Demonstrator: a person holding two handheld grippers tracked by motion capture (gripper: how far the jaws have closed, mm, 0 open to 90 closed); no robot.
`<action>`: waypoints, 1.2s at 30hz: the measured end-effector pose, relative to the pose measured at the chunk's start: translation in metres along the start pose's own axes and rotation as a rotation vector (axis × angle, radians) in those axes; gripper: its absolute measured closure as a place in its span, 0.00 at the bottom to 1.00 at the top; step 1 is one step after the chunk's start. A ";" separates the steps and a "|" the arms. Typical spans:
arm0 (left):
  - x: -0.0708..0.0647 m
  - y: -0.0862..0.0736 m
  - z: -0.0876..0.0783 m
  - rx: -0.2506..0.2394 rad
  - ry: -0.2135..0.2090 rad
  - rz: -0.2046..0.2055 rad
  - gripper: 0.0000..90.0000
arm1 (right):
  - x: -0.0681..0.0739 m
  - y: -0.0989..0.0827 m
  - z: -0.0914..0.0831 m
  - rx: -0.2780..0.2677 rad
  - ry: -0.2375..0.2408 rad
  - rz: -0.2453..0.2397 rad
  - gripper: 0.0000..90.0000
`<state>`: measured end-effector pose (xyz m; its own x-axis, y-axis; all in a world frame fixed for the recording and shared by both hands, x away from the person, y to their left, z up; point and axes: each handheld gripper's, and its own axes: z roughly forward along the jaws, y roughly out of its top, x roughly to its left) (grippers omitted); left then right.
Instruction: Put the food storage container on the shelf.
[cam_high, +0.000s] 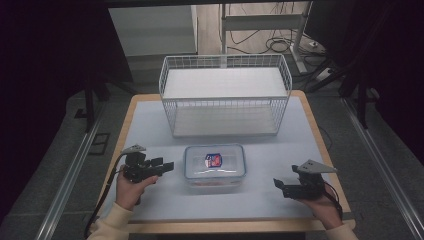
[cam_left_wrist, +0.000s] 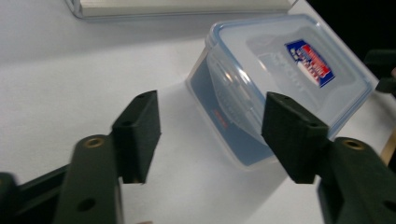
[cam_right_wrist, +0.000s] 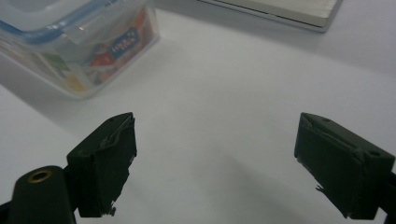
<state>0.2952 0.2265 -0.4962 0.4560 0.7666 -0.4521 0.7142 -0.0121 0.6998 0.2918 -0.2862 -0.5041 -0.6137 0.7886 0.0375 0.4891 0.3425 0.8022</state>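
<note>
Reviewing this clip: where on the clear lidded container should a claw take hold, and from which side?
Probably by its short ends. The lidded container lies flat with its long side across the table, one end facing the open left claw, the other the open right claw. Each could come in level from its own side and close over the lid's rim and latch flap.

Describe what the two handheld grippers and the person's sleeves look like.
Both the left gripper and the right gripper are black with blocky jaws and brass-coloured pivot screws. Each carries a grey three-cornered plate on top and trails a dark cable. The person's sleeves are cream.
</note>
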 end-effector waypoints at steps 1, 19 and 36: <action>0.000 0.001 0.000 -0.003 0.001 -0.008 0.37 | 0.001 0.001 0.000 -0.001 0.009 0.001 0.14; -0.002 0.004 0.037 0.105 -0.202 -0.171 0.21 | 0.026 0.028 0.020 0.024 0.161 0.030 0.14; -0.009 0.005 0.064 0.160 -0.251 -0.171 0.27 | 0.022 0.041 0.032 0.006 0.151 0.061 0.15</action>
<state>0.3292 0.1786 -0.5242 0.4245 0.5848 -0.6912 0.8567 -0.0124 0.5156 0.3180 -0.2380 -0.4900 -0.6691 0.7222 0.1754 0.5313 0.2997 0.7924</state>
